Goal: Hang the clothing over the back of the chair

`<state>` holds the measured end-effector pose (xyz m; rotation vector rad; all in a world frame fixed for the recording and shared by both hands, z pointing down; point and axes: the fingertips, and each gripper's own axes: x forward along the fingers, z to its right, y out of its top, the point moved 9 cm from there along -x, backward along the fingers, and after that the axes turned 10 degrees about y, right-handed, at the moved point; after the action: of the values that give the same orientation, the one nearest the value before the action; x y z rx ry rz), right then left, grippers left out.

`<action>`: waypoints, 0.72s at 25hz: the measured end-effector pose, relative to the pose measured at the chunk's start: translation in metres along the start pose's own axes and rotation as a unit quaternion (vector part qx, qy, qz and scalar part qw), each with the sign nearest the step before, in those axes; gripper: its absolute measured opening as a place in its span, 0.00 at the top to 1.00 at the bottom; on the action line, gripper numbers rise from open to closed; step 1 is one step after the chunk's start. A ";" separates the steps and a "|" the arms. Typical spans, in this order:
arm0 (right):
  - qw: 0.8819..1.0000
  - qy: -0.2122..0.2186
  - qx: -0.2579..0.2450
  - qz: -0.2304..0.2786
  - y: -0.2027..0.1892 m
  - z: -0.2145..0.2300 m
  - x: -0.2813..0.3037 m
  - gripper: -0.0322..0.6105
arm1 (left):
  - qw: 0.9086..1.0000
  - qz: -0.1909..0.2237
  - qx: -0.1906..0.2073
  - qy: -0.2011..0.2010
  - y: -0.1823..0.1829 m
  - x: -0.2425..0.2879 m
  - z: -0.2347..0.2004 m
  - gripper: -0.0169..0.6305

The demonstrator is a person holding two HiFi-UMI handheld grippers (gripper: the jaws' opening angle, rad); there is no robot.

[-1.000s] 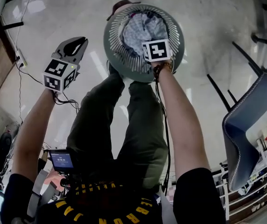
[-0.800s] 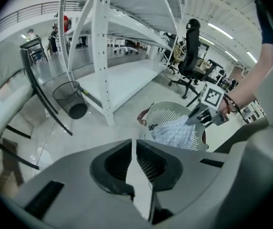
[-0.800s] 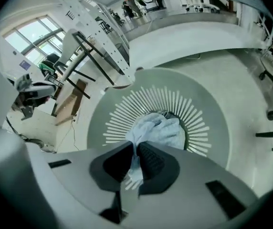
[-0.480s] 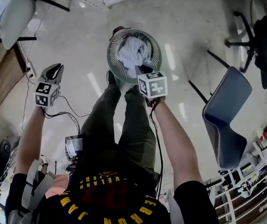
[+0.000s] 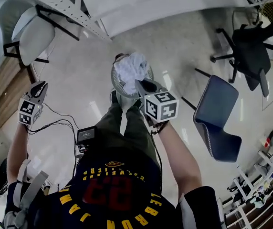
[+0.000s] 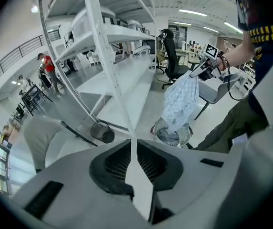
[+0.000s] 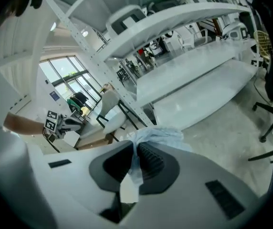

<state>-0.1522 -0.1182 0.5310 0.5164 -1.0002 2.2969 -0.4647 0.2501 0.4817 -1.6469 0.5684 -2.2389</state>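
At the left, the left gripper [image 5: 39, 87] is held out, jaws closed on nothing; in the middle, the right gripper [image 5: 141, 84] clamps a pale patterned garment [image 5: 131, 67] hanging over a round slatted laundry basket [image 5: 114, 81], well apart from the blue-grey chair [image 5: 217, 113] at right.

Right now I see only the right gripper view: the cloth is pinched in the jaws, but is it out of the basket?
Observer: Not clearly. In the left gripper view the cloth hangs straight down from the right gripper, and its lower end reaches the mouth of the basket.
Operator: And where is the chair?
Observer: In the head view the blue chair stands to the right of the basket, apart from it, with nothing on its back.
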 end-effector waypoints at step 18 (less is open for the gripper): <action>0.949 -0.033 -0.093 0.300 0.109 -0.130 -0.286 0.91 | 0.937 0.342 0.010 0.067 0.233 -0.208 -0.025 0.95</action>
<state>-0.0201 -0.1807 0.2326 0.2266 -1.5592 2.6708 -0.4249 0.1458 0.1894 -1.0518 0.9703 -1.8199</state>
